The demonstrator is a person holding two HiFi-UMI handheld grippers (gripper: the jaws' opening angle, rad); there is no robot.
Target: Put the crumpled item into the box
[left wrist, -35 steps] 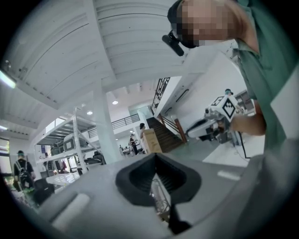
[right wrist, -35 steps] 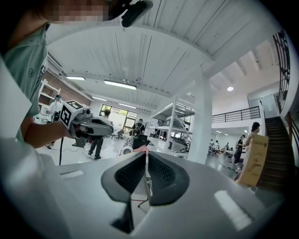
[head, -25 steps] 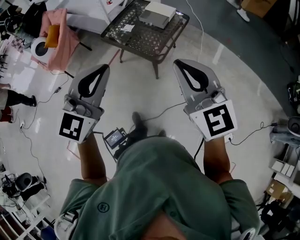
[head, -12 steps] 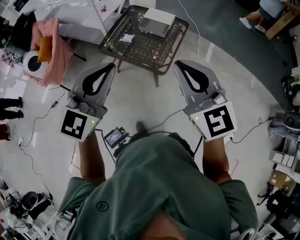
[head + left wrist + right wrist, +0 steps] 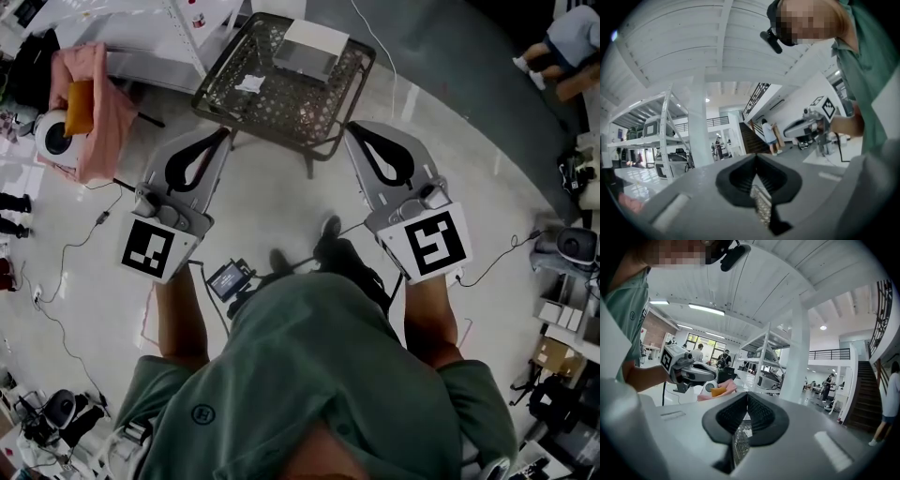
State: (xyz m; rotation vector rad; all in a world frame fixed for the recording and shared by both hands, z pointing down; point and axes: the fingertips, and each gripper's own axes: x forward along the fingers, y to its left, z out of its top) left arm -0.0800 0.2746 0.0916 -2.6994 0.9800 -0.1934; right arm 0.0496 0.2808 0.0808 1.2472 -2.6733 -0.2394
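Observation:
A dark metal mesh table stands on the floor ahead of me. A small crumpled white item lies on its left part, and a flat white-and-grey box sits at its far side. My left gripper is held in the air just short of the table's near left corner, shut and empty. Just off the near right corner my right gripper is also shut with nothing in it. Both pairs of jaws meet in the left gripper view and the right gripper view, with mesh showing below them.
A pink cloth with an orange thing on it drapes a stand at the far left. Cables trail over the pale floor. A small screen device hangs at my waist. Shelving lies behind the table; gear stands right.
The table has come nearer to both grippers as the person walks forward; one foot has stepped ahead. Both grippers stay shut and level.

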